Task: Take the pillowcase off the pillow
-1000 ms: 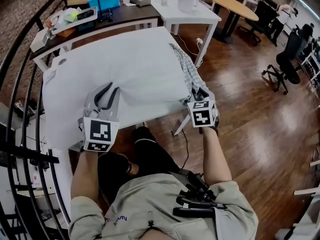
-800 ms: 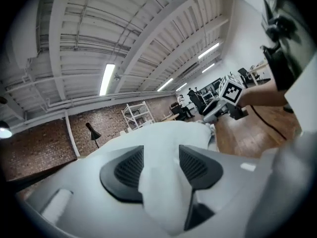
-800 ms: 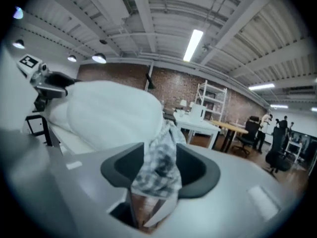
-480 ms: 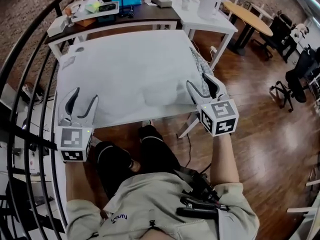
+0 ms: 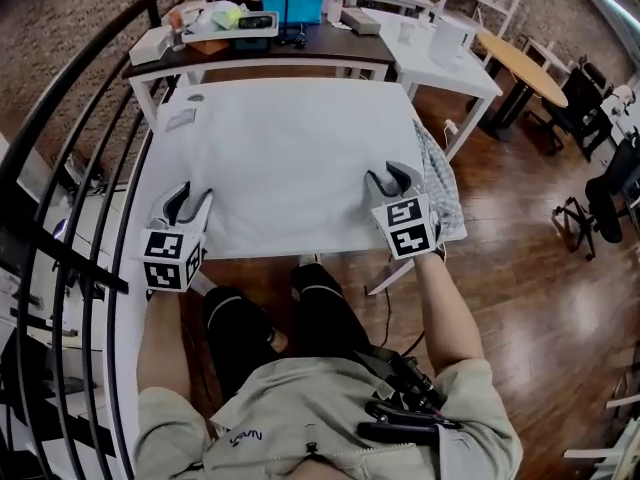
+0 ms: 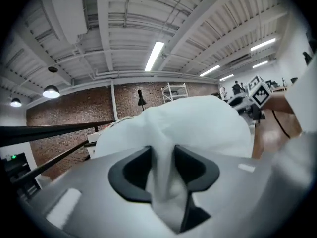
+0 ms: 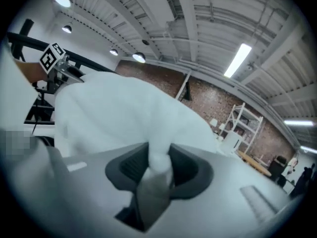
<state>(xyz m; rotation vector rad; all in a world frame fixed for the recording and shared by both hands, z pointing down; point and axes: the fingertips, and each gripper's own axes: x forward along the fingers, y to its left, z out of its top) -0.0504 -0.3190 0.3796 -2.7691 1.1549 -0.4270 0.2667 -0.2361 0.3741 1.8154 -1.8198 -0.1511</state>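
One brown wood floor [image 5: 520,268] lies under everything. A black railing [image 5: 80,168] curves along the left side.

On the floor stands a white counter [image 5: 175,138]. A white pillow [image 5: 300,193] lies flat on it and covers most of the top. Its near edge reaches the side of the counter where the person sits. I cannot tell if its white cover is a pillowcase or the pillow's own skin.

Behind the white counter stands a dark counter [image 5: 300,53] with a blue box [image 5: 295,3] and other small things on it.

A checked cloth [image 5: 438,183], grey and white, hangs off the right edge of the white counter. It is just beside the right claw.

The left claw [image 5: 188,196] is at the pillow's near left corner. In the left gripper view, the left claw [image 6: 162,155] is closing. A fold of white cloth fills the narrow gap between its two sides and both sides press on it. The puffy pillow [image 6: 198,123] rises behind.

The right claw [image 5: 393,175] is at the pillow's near right corner. In the right gripper view, the right claw [image 7: 158,157] is closing too, with a bunch of white cloth squeezed tight in it. The pillow [image 7: 114,113] swells up behind that pinch.
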